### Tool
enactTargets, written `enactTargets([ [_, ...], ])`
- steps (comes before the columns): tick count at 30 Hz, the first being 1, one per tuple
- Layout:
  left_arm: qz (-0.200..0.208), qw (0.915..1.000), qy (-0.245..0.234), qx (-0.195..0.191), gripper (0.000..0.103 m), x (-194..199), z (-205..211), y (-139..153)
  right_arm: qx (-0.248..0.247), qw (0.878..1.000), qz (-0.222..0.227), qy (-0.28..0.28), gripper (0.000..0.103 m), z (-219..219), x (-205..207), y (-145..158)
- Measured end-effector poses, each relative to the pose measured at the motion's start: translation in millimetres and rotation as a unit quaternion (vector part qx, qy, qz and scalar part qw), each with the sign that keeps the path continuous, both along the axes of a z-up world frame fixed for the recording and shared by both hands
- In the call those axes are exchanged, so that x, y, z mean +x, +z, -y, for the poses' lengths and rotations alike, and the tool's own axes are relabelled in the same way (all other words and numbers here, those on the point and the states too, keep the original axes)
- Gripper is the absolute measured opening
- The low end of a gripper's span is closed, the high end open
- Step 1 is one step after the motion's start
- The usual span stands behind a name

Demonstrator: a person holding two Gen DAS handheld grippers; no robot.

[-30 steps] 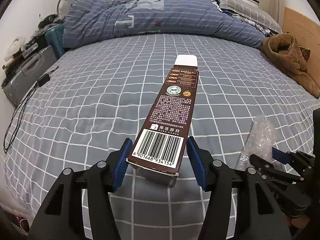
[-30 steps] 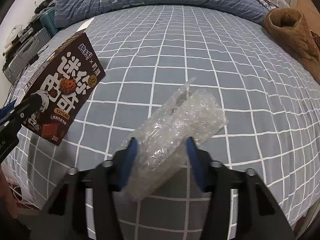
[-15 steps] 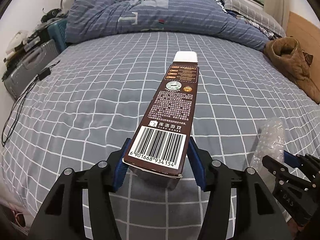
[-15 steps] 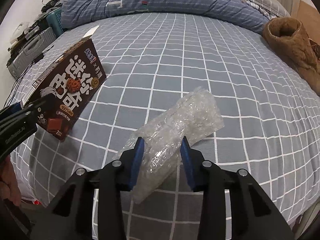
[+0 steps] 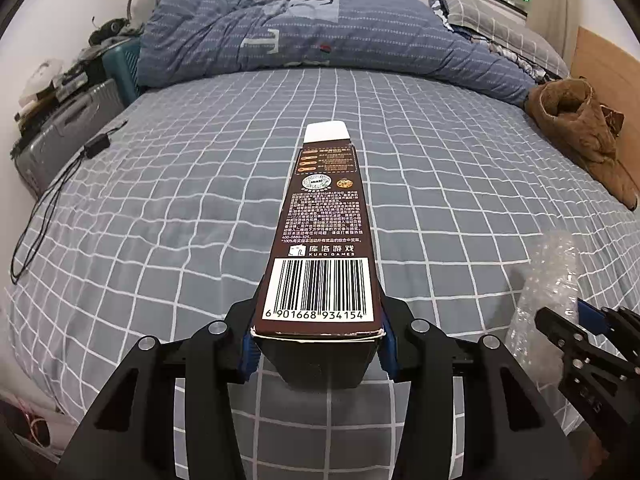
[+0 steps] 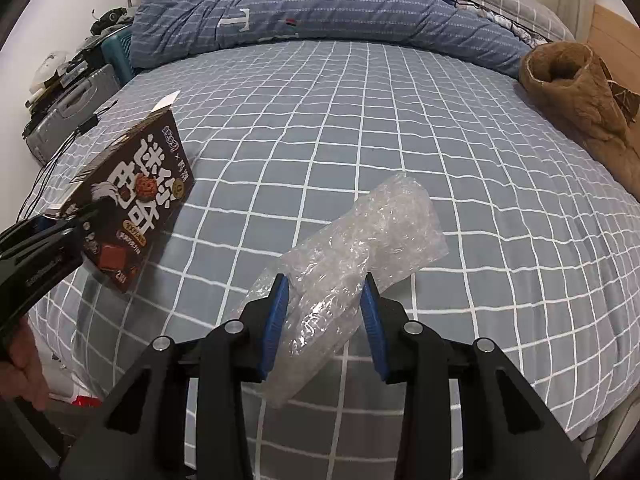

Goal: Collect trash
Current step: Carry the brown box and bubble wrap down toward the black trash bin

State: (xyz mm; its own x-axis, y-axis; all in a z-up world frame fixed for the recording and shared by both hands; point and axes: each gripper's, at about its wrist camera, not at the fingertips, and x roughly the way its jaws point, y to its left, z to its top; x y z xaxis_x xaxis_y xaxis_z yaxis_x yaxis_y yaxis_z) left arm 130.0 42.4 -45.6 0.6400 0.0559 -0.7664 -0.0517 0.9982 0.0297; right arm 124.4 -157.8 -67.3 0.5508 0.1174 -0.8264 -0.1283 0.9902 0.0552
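- The left gripper point(image 5: 320, 346) is clamping the near end of the brown box point(image 5: 326, 236), which is pointing toward 12 o'clock above the bed point(image 5: 180, 200).
- The right gripper point(image 6: 325, 320) is squeezing the bubble wrap point(image 6: 360, 248), which is angling toward 1 o'clock, raised over the bed.
- A brown coat point(image 6: 580, 92) is lying at 2 o'clock.

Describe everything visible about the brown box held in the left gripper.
The brown cardboard box is long, flat and dark brown, printed with white Chinese text, a white barcode panel and the Kuro Games mark on its narrow side; its broad face shows large white characters and chocolate pieces. A pale end flap stands open at the far end. The left gripper clamps its near end between blue-padded jaws, holding it lifted over the checked bedsheet.
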Motion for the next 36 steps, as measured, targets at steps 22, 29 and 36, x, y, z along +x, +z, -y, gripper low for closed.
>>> enactTargets([
  [22, -0.004, 1.0000, 0.009, 0.001, 0.044, -5, 5, -8, -0.001, 1.000, 0.004, -0.001, 0.035, 15, -18, 8],
  [29, 0.001, 0.9999, 0.004, -0.014, 0.044, -25, 4, 8, -0.001, 1.000, 0.013, 0.002, 0.035, 13, -34, 23],
  [36, 0.010, 0.9998, -0.002, -0.018, 0.044, -50, 5, 26, -0.002, 1.000, 0.023, 0.003, 0.035, 10, -52, 39],
])
